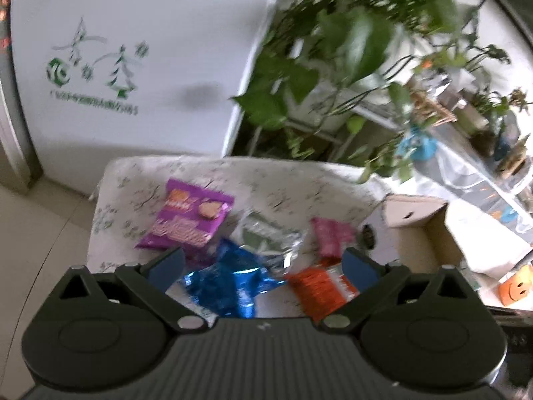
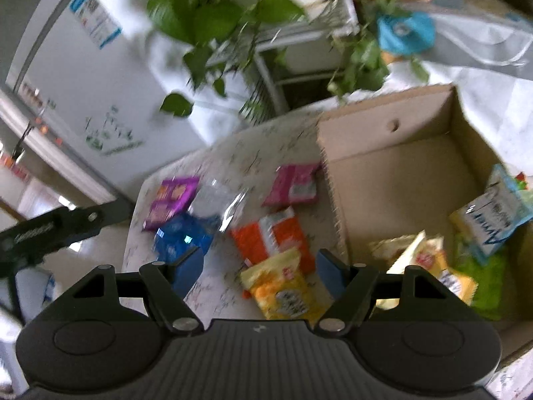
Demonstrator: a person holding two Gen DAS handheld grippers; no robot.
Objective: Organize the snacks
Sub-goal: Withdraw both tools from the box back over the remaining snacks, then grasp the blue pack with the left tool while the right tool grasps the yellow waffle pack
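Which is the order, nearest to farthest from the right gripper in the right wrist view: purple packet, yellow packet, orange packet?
From the right gripper, jaws open:
1. Yellow packet, on the tablecloth between the fingers.
2. Orange packet, just beyond it, partly under the yellow one.
3. Purple packet, far left, near the table's far edge.

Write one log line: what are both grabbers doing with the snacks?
left gripper: open, above blue packet | right gripper: open, above yellow packet | box: some snacks inside
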